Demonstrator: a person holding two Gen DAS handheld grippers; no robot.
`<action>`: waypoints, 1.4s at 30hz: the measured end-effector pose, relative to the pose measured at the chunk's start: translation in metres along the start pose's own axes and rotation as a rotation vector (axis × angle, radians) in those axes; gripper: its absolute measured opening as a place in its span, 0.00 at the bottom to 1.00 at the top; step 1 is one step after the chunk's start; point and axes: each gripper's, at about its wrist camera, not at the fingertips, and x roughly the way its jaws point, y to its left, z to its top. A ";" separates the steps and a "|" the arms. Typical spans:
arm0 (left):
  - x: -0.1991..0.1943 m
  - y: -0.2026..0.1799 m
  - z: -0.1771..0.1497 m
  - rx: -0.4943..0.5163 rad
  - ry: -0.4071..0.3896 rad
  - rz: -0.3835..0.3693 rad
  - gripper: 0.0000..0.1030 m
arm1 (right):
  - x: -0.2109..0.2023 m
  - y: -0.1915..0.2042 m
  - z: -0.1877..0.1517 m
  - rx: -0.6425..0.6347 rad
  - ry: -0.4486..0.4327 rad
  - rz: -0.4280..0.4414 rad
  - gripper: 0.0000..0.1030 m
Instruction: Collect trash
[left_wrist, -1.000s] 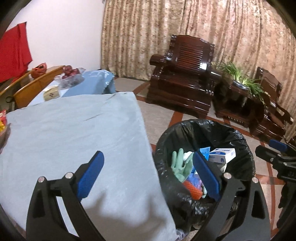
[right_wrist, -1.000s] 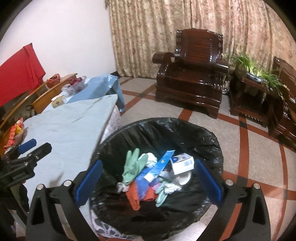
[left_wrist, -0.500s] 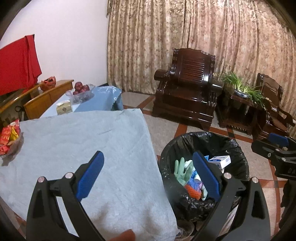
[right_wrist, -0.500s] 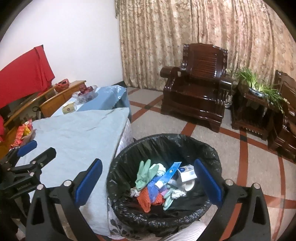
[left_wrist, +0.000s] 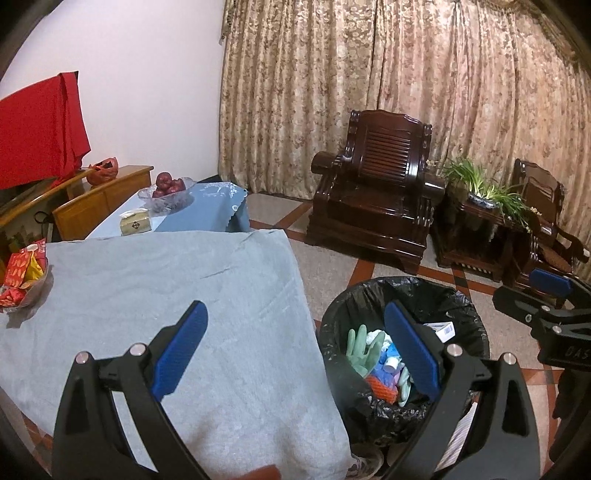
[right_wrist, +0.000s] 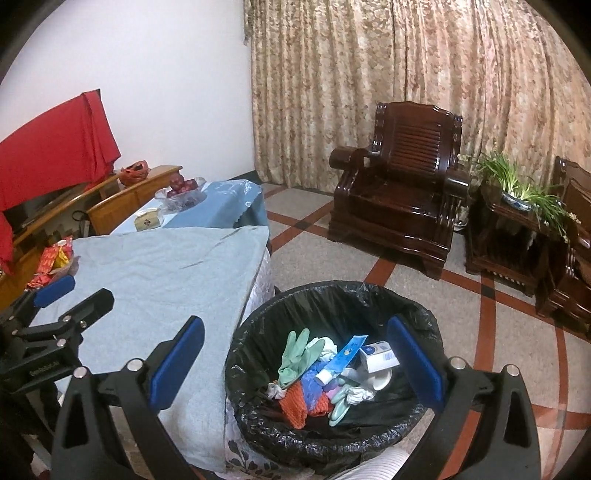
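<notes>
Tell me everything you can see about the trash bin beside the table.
The trash bin is round and lined with a crinkled, glossy black plastic bag folded over its rim. It stands upright on the tiled floor, close against the blue-grey tablecloth. Inside lie a pale green rubber glove, a small white and blue box, a blue strip-like package, an orange-red mesh piece and crumpled white paper. It is far from full. Neither claw touches it.

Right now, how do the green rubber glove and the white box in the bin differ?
The green rubber glove is soft and limp, fingers pointing up on the bin's left side; the white box is rigid, rectangular, blue-printed, lying right. The glove is plain; the box carries a barcode. Both rest on the trash inside the black-lined bin.
</notes>
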 end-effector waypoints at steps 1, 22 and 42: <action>-0.001 0.001 0.000 -0.001 0.000 0.001 0.91 | 0.000 0.001 0.000 -0.001 -0.001 0.000 0.94; -0.007 0.004 0.001 -0.003 -0.006 0.012 0.91 | -0.002 0.009 0.001 -0.022 -0.009 -0.004 0.94; -0.007 0.005 0.001 -0.004 -0.005 0.012 0.91 | -0.001 0.010 0.000 -0.022 -0.009 -0.003 0.94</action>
